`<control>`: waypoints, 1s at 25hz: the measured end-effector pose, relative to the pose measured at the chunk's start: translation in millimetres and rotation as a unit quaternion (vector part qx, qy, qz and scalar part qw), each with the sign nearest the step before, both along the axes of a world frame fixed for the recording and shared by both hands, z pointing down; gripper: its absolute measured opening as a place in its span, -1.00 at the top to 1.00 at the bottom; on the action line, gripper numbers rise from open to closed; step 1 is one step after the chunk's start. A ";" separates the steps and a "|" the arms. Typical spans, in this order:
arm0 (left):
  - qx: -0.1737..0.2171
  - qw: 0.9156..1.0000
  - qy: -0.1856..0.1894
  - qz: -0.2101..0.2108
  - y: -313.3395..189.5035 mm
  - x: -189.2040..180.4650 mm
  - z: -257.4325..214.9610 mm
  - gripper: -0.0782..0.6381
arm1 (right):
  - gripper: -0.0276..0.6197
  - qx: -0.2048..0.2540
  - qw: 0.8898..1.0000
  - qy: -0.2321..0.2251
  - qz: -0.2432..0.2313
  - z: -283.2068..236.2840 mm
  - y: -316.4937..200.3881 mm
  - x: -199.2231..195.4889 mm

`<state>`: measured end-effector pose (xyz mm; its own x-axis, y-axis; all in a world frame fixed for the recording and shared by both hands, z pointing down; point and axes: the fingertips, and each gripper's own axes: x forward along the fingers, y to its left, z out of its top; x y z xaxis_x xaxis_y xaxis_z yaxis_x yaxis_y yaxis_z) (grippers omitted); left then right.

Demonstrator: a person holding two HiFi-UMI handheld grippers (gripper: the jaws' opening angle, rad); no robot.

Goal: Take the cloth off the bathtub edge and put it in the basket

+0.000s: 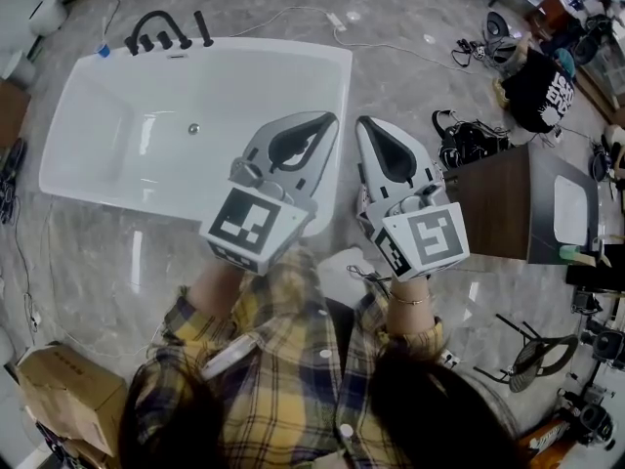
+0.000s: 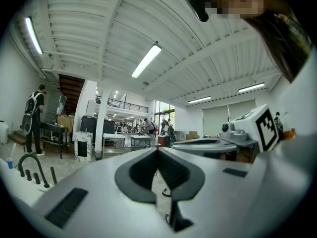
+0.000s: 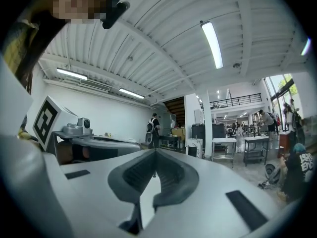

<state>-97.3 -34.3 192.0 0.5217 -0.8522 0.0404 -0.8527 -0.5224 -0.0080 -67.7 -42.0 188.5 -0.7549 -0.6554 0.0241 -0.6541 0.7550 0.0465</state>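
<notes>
Here, left claw [image 1: 330, 117], right claw [image 1: 362, 121], both closed, empty — bathtub [image 1: 264, 45] corner hidden behind the left.

I see bright, even light from ceiling tubes [image 2: 147, 60]; glare streaks the floor [image 1: 137, 262] just below the bathtub [image 1: 98, 125]; both gripper views bend and darken at their edges.

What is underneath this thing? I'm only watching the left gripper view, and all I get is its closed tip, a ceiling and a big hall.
Observer: The head view shows the left gripper over the near right corner of a white bathtub. No cloth shows on its edge.
Operator: Is the other one carrying something, then?
Observer: No. In the right gripper view the right gripper has its jaws together, with nothing between them.
</notes>
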 end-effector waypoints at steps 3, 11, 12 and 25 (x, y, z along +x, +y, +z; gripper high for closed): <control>-0.001 1.000 0.005 -0.002 -0.3 0.3 -1.6 0.73 | 0.87 0.001 1.000 0.005 -0.001 -0.1 -1.0 -1.0; 0.006 1.000 0.024 -0.010 -0.9 1.2 -7.8 0.73 | 0.87 0.005 1.000 0.008 -0.008 -4.2 -2.1 -1.0; 0.008 1.000 0.027 -0.013 -1.2 -0.6 -9.1 0.73 | 0.87 0.005 1.000 0.008 -0.009 -4.0 -1.9 -2.2; 0.045 0.998 0.041 -0.030 -2.7 -6.8 -27.9 0.73 | 0.87 0.000 1.000 0.017 -0.025 -3.5 3.2 1.5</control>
